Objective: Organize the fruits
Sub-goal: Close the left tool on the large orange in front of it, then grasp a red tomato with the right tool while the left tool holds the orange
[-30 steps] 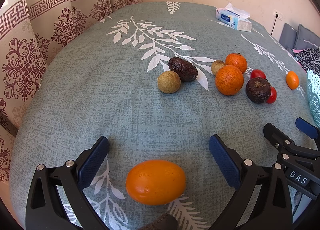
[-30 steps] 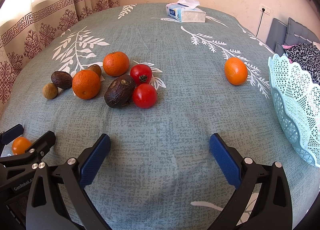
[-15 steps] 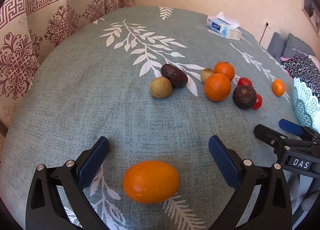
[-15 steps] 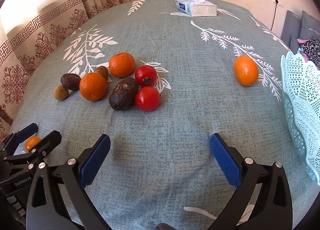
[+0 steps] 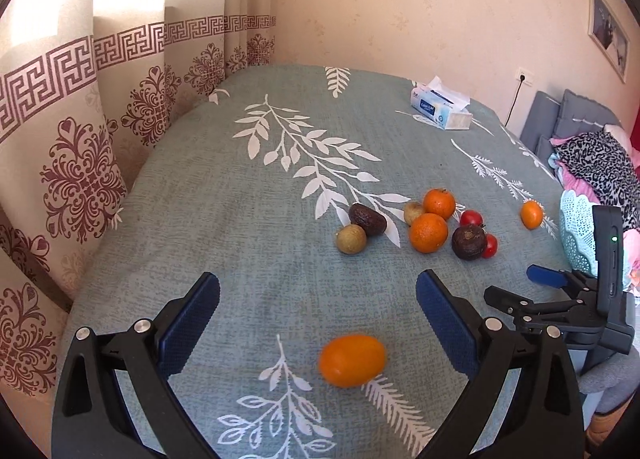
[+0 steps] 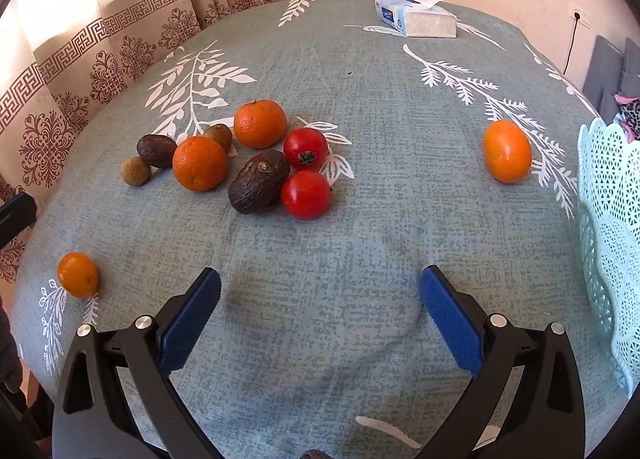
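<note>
Our left hand-held gripper [image 5: 318, 297] hangs with its 2 blue-padded fingers spread wide and nothing between them, above the grey-green worktop cloth printed with white leaf sprays [image 5: 240, 243]. From the left wrist we see an oval orange kumquat-like fruit [image 5: 352, 359] lying on the cloth just below the gap, nearer the right finger and touching neither. Further off lies the cluster: a round tan-green fruit [image 5: 351, 239] touching a dark brown wrinkled avocado [image 5: 367, 219], then 2 round oranges [image 5: 428, 232] with a small tan fruit [image 5: 413, 212] beside them, a second dark avocado [image 5: 468, 242] and 2 red tomatoes [image 5: 490, 246]. A lone small orange fruit [image 5: 531, 214] sits apart to the right, near the pale turquoise lattice plastic basket [image 5: 574, 231]. A white-and-blue tissue box [image 5: 440, 113] stands at the far edge, and the right hand-held gripper [image 5: 520, 291] shows at the right.

From the right wrist, the right hand-held gripper [image 6: 320, 299] is likewise spread and holds nothing. We see the same cluster at upper left: the oranges [image 6: 200, 163], the nearer avocado [image 6: 259, 181] touching both tomatoes [image 6: 306, 194]. The lone orange fruit [image 6: 507, 151] lies well right of them, just beside the basket [image 6: 608, 219]. The oval kumquat-like fruit [image 6: 78, 274] sits alone at lower left. The tissue box [image 6: 416, 17] stands at the far edge.
</note>
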